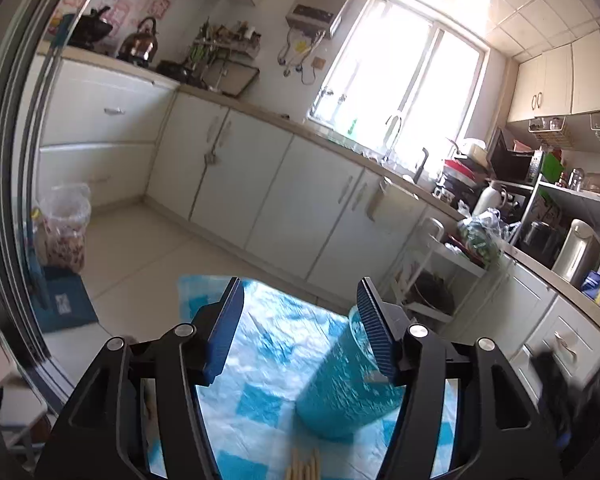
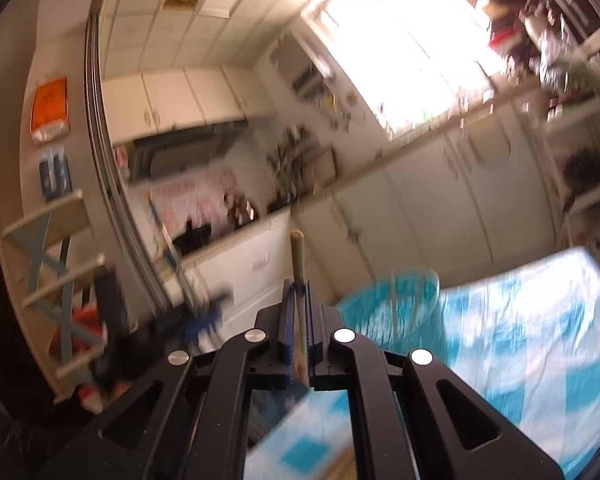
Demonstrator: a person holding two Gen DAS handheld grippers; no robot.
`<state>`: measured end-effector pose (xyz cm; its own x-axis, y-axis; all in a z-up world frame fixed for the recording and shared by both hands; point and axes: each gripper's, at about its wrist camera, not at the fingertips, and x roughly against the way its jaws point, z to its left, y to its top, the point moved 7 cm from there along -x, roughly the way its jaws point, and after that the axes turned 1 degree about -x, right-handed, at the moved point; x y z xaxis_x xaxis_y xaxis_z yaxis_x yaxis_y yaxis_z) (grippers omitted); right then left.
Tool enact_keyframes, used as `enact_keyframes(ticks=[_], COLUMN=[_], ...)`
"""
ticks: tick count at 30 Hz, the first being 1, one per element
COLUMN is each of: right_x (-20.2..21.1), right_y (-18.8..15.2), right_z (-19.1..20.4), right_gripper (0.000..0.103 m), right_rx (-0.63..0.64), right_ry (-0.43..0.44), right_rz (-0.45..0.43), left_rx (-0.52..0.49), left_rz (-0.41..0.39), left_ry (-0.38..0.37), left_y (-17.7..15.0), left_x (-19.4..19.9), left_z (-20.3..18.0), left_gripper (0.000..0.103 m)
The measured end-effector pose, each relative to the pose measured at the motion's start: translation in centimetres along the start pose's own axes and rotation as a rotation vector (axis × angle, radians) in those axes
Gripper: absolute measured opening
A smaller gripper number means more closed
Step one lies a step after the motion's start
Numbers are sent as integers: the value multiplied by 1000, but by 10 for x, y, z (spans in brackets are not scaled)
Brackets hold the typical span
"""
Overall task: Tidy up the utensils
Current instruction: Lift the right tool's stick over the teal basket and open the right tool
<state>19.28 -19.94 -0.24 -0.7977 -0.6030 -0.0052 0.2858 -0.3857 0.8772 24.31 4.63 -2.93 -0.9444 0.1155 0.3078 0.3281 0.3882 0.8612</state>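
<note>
Blue-and-white checked cloth (image 1: 268,344) is spread over the tabletop in a kitchen, and a teal cup (image 1: 340,392) is seen standing on it. In the left wrist view, the left tool (image 1: 300,320) is held released above the cloth, its 2 blue ribbed pads standing apart with nothing between them. The cup sits just under and beside the pad on the right of that view. At the bottom edge of the same view, the ends of a few pale wooden sticks (image 1: 304,466) lie on the cloth, near the cup; whether they are chopsticks cannot be told for certain.

In the right wrist view, which is blurred and tilted, the right tool (image 2: 298,296) is clenched on 1 pale wooden stick (image 2: 298,256). This stick is pinched between the blue pads and pokes out past them, raised off the cloth. The teal cup (image 2: 392,312) appears just right of the tool tips, and thin stick-like shapes seem to stand inside it, though the blur leaves this unsure. White cabinets (image 1: 268,184) and a bright window (image 1: 400,76) fill the background.
</note>
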Motion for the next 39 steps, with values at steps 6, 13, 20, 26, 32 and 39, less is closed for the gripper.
enact_keyframes(ticks=[6, 13, 20, 26, 32, 39], right_x=[-10, 0, -4, -36, -59, -54], right_y=[10, 26, 56, 32, -18, -47], right_z=[-6, -13, -11, -28, -50, -50], right_gripper=[6, 6, 6, 6, 6, 13], right_rx=[-18, -27, 37, 102, 94, 103], right_ry=[-41, -56, -117, -210, -242, -254], right_rz=[-45, -85, -193, -163, -6, 96], left_rx=[-3, 13, 6, -10, -21, -43], left_rz=[45, 90, 84, 83, 109, 126], left_ry=[-35, -34, -26, -20, -16, -6], left_y=[-16, -28, -31, -35, -44, -50], left_x=[-2, -11, -10, -6, -6, -5], left_z=[-10, -5, -6, -7, -7, -10], left_gripper=[56, 56, 56, 56, 56, 56])
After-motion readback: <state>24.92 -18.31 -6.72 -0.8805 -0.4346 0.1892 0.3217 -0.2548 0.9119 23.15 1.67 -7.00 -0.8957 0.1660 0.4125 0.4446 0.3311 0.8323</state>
